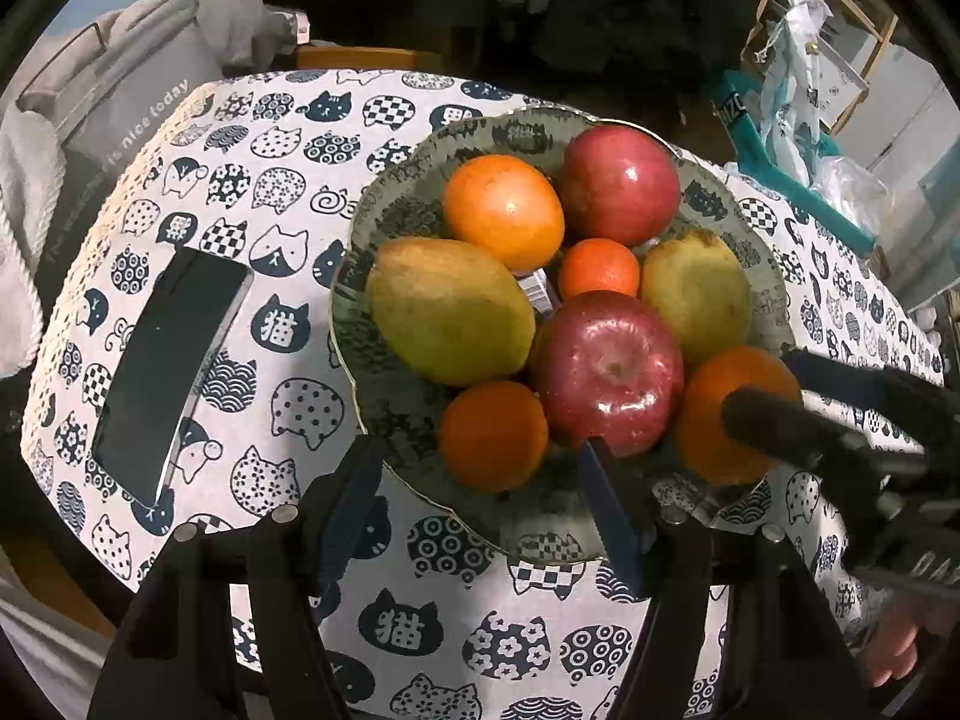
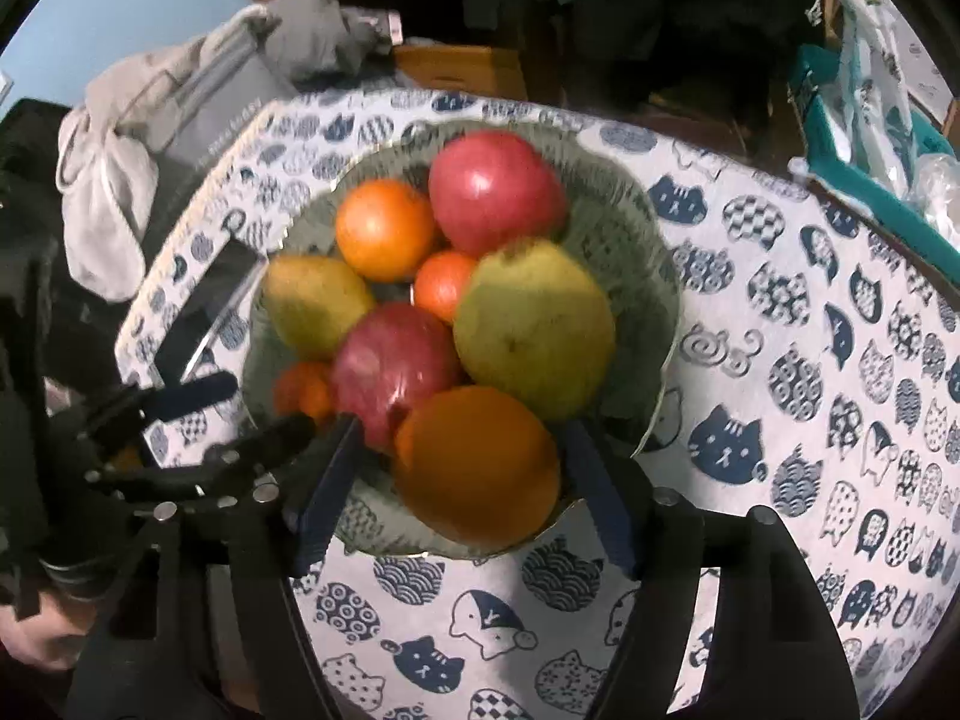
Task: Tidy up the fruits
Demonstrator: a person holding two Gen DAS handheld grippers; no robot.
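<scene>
A grey patterned plate (image 1: pixel 396 408) on the cat-print tablecloth holds two red apples (image 1: pixel 609 369), two yellow-green pears (image 1: pixel 447 309) and several oranges (image 1: pixel 492 435). My left gripper (image 1: pixel 480 480) is open at the plate's near rim, its fingers on either side of a small orange. My right gripper (image 2: pixel 459 462) is open around the large orange (image 2: pixel 477 468) at the plate's near-right rim (image 2: pixel 654 414); it also shows in the left wrist view (image 1: pixel 774 396). The left gripper shows in the right wrist view (image 2: pixel 240 414).
A black phone (image 1: pixel 168 372) lies on the cloth left of the plate. A grey bag (image 1: pixel 138 96) and towel sit beyond the table's left edge. A teal box (image 2: pixel 864 192) with plastic bags stands at the right. Bare cloth (image 2: pixel 810 396) lies right of the plate.
</scene>
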